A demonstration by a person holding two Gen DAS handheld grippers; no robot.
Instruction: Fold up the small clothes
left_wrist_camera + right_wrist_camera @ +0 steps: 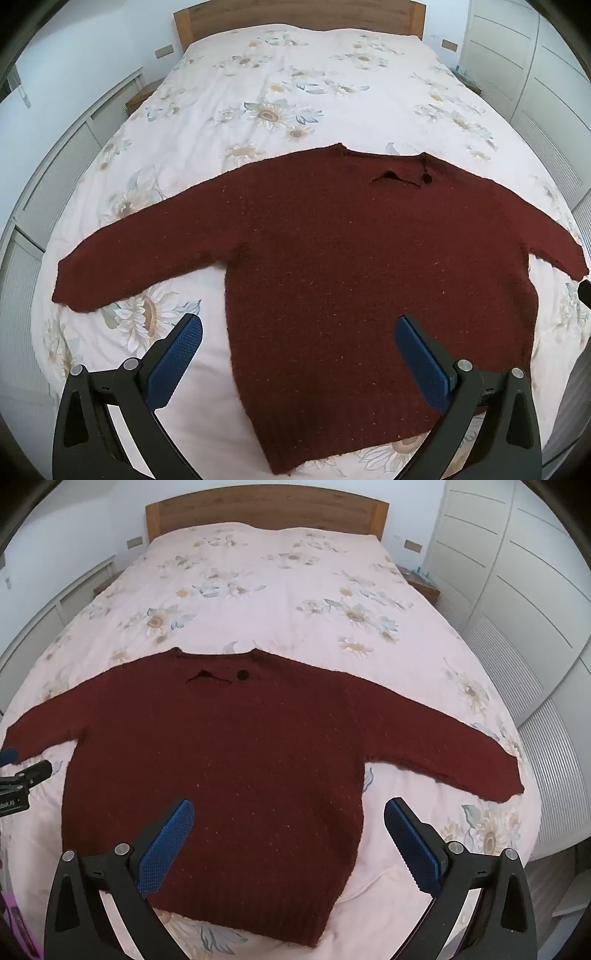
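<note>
Left wrist view: the left gripper (pixel 298 328) hangs with jaws spread wide and nothing between them, above the hem side of a dark red sweater (pixel 332 266) lying flat on the floral bedspread (pixel 280 81), sleeves out toward 9 and 3 o'clock, neck at 12.

Right wrist view: the right gripper (pixel 289 810) is equally wide and empty over the sweater (pixel 236 753); the wooden headboard (pixel 266 509) stands at 12 o'clock.

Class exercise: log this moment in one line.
sweater: flat, unfolded on bed | left gripper: open, empty | right gripper: open, empty
</note>
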